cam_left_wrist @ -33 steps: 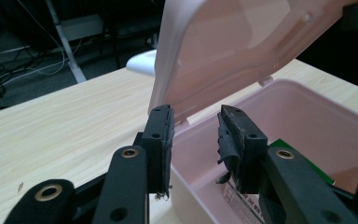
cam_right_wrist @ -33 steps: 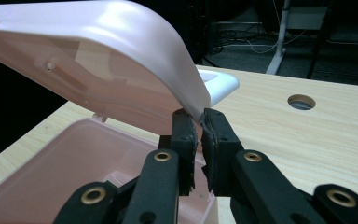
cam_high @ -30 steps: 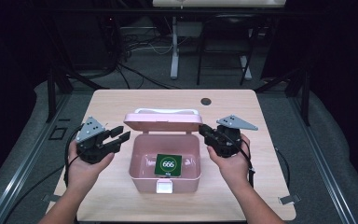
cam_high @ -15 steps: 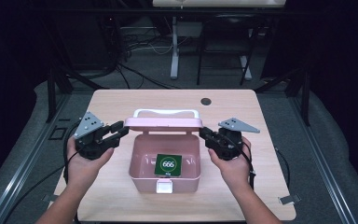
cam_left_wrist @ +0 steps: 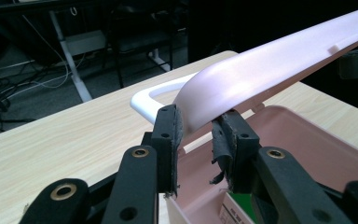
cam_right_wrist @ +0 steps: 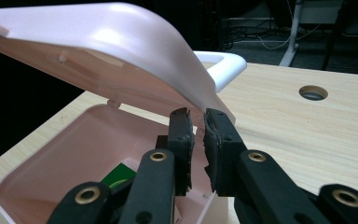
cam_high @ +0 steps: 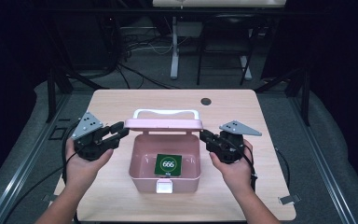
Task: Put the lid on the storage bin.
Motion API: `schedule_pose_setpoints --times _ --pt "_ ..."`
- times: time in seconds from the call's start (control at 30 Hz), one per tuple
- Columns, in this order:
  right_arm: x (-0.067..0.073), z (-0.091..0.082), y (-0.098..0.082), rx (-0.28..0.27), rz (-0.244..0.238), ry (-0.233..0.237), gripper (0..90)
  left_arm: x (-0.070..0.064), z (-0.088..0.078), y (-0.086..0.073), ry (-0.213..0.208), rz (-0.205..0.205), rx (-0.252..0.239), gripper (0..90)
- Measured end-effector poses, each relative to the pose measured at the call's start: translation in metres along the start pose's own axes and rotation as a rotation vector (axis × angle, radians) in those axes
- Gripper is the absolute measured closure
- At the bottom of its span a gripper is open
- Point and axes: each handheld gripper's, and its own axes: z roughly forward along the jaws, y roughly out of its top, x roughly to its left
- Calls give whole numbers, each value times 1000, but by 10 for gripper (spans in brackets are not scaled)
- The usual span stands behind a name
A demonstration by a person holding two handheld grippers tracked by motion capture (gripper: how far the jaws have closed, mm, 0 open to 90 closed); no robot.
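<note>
Claws number two, one at each end of the single pink box [cam_high: 165, 175] on the worktop [cam_high: 121, 100]. Left claw [cam_high: 121, 131] has just closed and clamps the left corner of the one raised lid [cam_high: 163, 123]. Right claw [cam_high: 204, 135], jaws nearly together and just easing apart, has the lid's right edge between them. Below both claws, one green card [cam_high: 168, 164] lies inside the box.
</note>
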Motion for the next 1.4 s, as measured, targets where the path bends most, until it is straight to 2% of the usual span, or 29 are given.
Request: schedule_pose_setpoints --times 0.73,0.97,1.4 --pt "-12 -10 1 -7 34 -22 798 -4 -4 -1 -23 2 13 694" --pt "-14 -10 0 -14 30 -48 786 -4 -7 -5 -35 -4 14 692" --pt "-21 -10 -5 -4 49 -59 766 -6 -10 -15 -52 -12 15 691"
